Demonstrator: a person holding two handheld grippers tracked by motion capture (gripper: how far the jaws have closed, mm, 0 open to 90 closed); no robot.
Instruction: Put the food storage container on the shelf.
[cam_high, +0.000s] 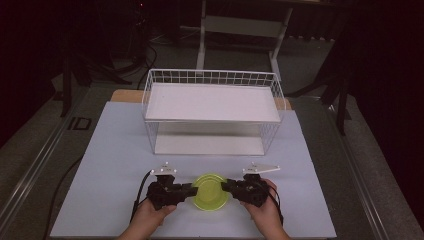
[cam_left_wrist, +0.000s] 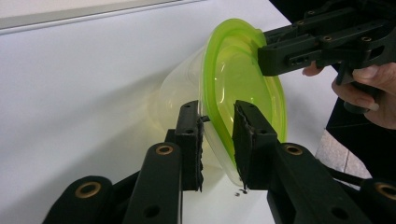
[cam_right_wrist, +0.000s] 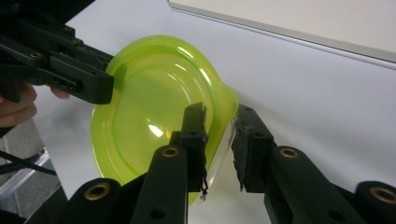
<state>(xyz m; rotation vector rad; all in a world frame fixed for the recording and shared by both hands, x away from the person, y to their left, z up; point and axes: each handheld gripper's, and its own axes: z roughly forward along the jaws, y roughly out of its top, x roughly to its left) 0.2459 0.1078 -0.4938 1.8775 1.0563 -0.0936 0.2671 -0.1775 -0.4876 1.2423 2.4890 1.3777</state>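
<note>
left claw (cam_high: 189, 191): jaws straddle container's left rim, not visibly pinching, cannot tell grip | green-lidded clear container (cam_high: 210, 191): lower centre of high view, between claws above white table (cam_high: 115, 150); judged light, thin, flexible, slick; take by lid lip | right claw (cam_high: 226, 186): astride right rim, closure unclear | wire rack (cam_high: 212, 110): upper centre

Left gripper (cam_left_wrist: 218, 140) at bottom centre, jaws astride the rim of a green-lidded clear container (cam_left_wrist: 233, 88); right gripper (cam_left_wrist: 266, 51) grips its upper-right edge; white table (cam_left_wrist: 84, 79) behind.
</note>
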